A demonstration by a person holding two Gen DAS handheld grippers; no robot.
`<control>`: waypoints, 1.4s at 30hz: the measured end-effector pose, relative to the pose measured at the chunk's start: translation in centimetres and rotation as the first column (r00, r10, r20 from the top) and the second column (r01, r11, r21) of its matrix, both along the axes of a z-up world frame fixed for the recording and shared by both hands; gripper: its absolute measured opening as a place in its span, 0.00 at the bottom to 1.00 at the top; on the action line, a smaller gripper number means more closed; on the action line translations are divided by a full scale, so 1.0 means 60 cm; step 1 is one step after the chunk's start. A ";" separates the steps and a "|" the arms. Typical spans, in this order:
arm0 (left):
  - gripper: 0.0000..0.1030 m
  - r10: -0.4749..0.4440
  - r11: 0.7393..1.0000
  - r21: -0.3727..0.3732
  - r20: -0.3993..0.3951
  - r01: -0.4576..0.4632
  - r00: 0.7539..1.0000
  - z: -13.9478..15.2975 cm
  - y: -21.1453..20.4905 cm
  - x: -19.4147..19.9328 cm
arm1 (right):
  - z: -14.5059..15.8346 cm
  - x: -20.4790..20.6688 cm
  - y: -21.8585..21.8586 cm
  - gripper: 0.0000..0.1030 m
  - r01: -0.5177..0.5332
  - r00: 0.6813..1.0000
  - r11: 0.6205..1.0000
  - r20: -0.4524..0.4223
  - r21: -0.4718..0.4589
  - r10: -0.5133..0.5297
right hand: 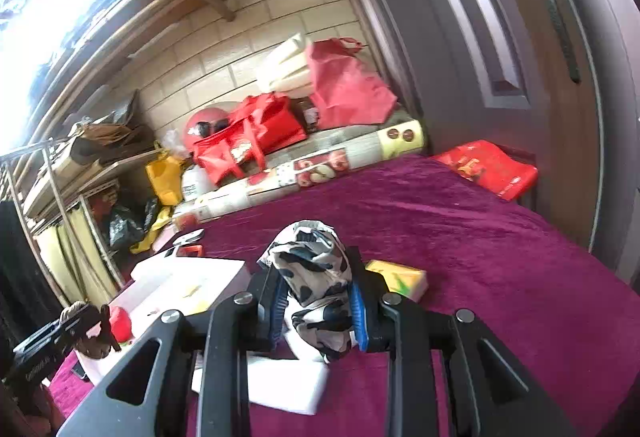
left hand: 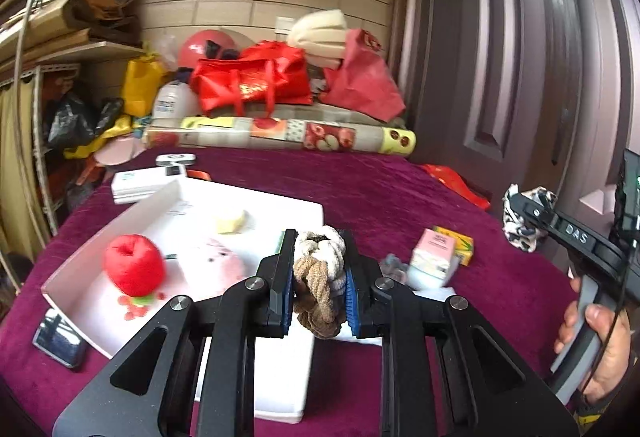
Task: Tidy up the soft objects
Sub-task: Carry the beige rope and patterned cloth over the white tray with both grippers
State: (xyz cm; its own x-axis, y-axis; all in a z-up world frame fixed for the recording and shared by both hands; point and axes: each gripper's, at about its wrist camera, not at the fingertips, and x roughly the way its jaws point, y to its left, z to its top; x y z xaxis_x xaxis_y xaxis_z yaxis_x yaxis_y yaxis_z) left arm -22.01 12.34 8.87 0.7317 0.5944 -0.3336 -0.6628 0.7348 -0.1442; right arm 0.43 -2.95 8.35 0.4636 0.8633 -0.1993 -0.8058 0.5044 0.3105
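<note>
My left gripper (left hand: 318, 277) is shut on a bundle of beige, brown and cream scrunchies (left hand: 319, 277), held above the near edge of a white tray (left hand: 280, 213). Inside the tray lie a red plush apple (left hand: 134, 264), a pink and white plush toy (left hand: 218, 263) and a pale yellow soft piece (left hand: 230, 221). My right gripper (right hand: 316, 293) is shut on a black-and-white cow-print cloth (right hand: 316, 277), lifted over the purple cloth. The left wrist view shows that gripper at the right edge with the cow-print cloth (left hand: 520, 221), a hand (left hand: 596, 353) on its handle.
A purple cloth (right hand: 460, 237) covers the table. A pink-and-white packet (left hand: 434, 257), a yellow box (right hand: 400, 277) and a grey scrunchie (left hand: 392, 264) lie right of the tray. A phone (left hand: 60, 343) lies at the left. Red bags (left hand: 256, 77) and a rolled mat (left hand: 280, 133) line the back; a door (left hand: 520, 57) stands right.
</note>
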 end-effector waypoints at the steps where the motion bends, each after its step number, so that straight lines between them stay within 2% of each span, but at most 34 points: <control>1: 0.19 0.015 1.000 -0.001 0.003 -0.015 1.000 0.002 0.004 -0.009 | 0.003 -0.006 0.004 0.26 -0.013 1.000 1.000 0.003 -0.001 0.013; 17: 0.19 0.181 0.983 -0.020 0.036 -0.180 0.983 0.018 0.067 -0.112 | 0.030 -0.091 0.082 0.26 -0.200 0.978 0.978 0.056 -0.055 0.203; 32: 0.19 0.239 0.970 -0.050 0.060 -0.236 0.969 0.015 0.096 -0.157 | 0.060 -0.150 0.139 0.26 -0.302 0.943 0.949 0.119 -0.086 0.311; 42: 0.19 0.253 0.966 -0.074 0.073 -0.247 0.965 0.029 0.133 -0.170 | 0.065 -0.172 0.196 0.26 -0.370 0.920 0.919 0.086 -0.133 0.383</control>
State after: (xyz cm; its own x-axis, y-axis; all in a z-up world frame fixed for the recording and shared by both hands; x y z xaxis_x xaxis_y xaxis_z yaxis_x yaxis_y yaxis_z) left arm -32.20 20.34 10.59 0.5886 0.7412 -0.3227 -0.8083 0.5347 -0.2463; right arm -9.90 8.84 12.26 0.1329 0.9532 -0.2715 -0.9682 0.1835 0.1703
